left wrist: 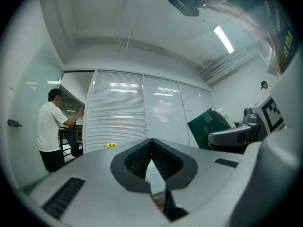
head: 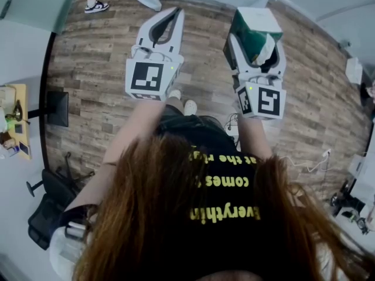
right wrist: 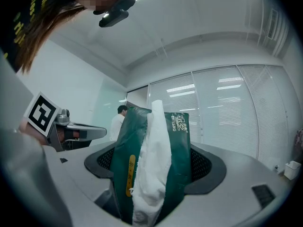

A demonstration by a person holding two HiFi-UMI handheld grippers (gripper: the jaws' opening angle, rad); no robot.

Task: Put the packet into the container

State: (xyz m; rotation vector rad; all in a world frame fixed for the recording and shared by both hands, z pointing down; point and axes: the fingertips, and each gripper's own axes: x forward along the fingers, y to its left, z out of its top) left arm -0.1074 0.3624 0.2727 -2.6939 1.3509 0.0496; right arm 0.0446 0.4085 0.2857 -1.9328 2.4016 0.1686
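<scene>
A dark green tissue packet (head: 253, 33) with white tissue sticking out of its slit is clamped in my right gripper (head: 256, 47), held in the air above the wooden floor. In the right gripper view the packet (right wrist: 176, 155) stands upright between the two dark pads and fills the gap. My left gripper (head: 175, 13) is held beside it on the left, shut, its tips touching with nothing between them. The left gripper view shows its own jaws (left wrist: 152, 142) closed, and the packet (left wrist: 208, 126) off to the right. No container is in view.
A person in a white shirt (left wrist: 51, 129) stands by a glass wall with white blinds (left wrist: 128, 112). A black office chair (head: 47, 206) and a desk (head: 14, 122) are at the left of the wooden floor (head: 88, 57). Cables lie at the right (head: 310, 160).
</scene>
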